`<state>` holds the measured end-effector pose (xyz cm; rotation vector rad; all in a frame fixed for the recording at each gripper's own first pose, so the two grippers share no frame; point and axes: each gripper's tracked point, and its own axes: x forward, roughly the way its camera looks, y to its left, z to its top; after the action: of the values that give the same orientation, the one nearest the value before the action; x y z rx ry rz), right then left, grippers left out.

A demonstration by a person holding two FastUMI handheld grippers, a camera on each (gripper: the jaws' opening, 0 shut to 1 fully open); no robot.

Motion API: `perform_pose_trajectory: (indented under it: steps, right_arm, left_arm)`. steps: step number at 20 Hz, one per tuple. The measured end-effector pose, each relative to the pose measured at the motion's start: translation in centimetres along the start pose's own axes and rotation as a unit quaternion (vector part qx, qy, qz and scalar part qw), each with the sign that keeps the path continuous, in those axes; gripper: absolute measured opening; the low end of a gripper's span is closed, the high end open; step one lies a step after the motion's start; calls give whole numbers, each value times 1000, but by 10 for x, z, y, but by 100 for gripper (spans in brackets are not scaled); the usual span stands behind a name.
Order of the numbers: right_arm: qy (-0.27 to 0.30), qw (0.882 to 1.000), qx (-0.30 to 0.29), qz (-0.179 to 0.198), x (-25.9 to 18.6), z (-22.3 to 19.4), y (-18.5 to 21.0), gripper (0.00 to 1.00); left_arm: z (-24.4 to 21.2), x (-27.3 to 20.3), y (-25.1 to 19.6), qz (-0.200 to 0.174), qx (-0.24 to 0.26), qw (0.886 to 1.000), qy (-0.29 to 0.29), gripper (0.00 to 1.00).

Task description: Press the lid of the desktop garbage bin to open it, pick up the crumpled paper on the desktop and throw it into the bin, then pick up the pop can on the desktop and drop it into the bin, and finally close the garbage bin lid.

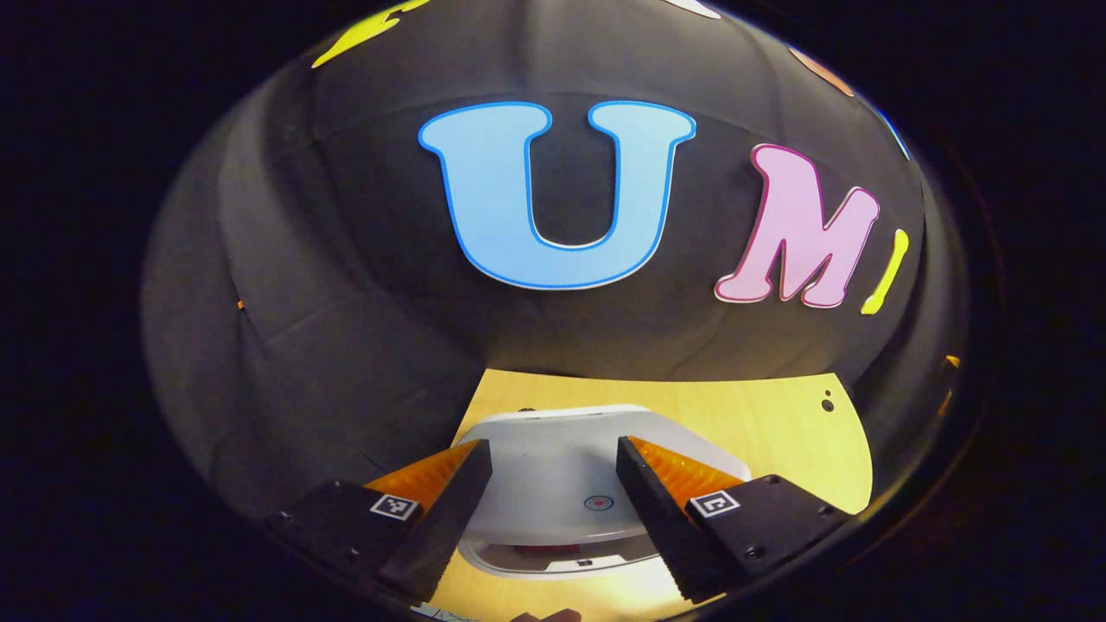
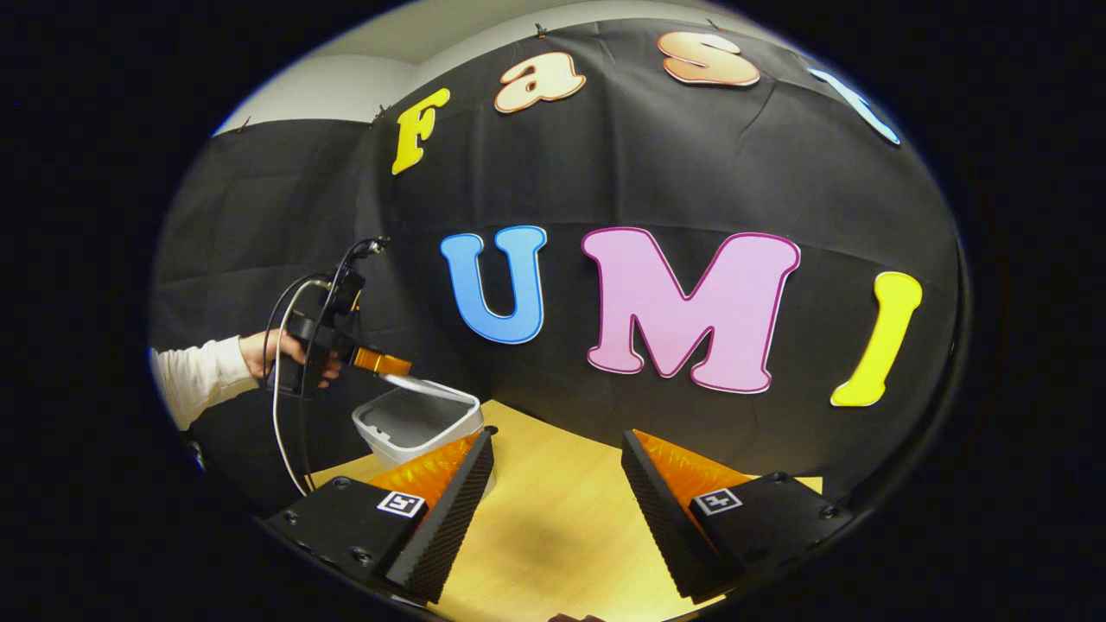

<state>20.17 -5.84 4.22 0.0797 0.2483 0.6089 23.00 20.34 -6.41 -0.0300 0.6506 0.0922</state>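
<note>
Bin [image 2: 417,429] upright, lid [image 1: 557,466] part-raised under left gripper [image 1: 553,510], fingers apart; right gripper [image 2: 557,510] fingers apart.

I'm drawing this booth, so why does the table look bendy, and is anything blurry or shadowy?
Left gripper view: the fisheye lens curves the table; the bin lid looks sharp, with a dark gap under its near edge. Right gripper view: the table edge bows too, a soft shadow lies between the right gripper fingers, and the left gripper looks small.

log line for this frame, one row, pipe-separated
stage: closing lid | left gripper: open, over bin lid | lid: part raised, gap at front | right gripper: open, empty, above table | bin: on table
</note>
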Motion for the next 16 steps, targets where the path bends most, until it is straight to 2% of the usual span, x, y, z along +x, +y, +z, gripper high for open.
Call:
perform_pose_trajectory:
  steps: [3,4,7,8,9,14,16]
  right_arm:
    - [3,1000,2,13,3,-4,9,96]
    - [3,1000,1,16,3,-5,12,100]
    - [6,1000,-2,21,-2,-12,17,96]
    - [7,1000,-2,22,-4,-14,18,100]
    - [10,1000,-2,21,-6,-15,18,96]
    - [14,1000,-4,19,-22,-24,22,96]
    - [14,1000,-4,18,-28,-26,25,96]
  left_arm:
    - [-40,2,-7,-1,7,999,35,100]
    - [-54,2,-6,1,11,999,46,100]
    - [-86,10,-12,-5,-1,997,82,100]
    - [-86,12,-12,-7,-1,997,74,100]
    - [-86,14,-13,-7,-5,997,72,100]
    - [-92,18,-15,6,6,997,76,100]
    - [-88,19,-17,18,-15,998,64,100]
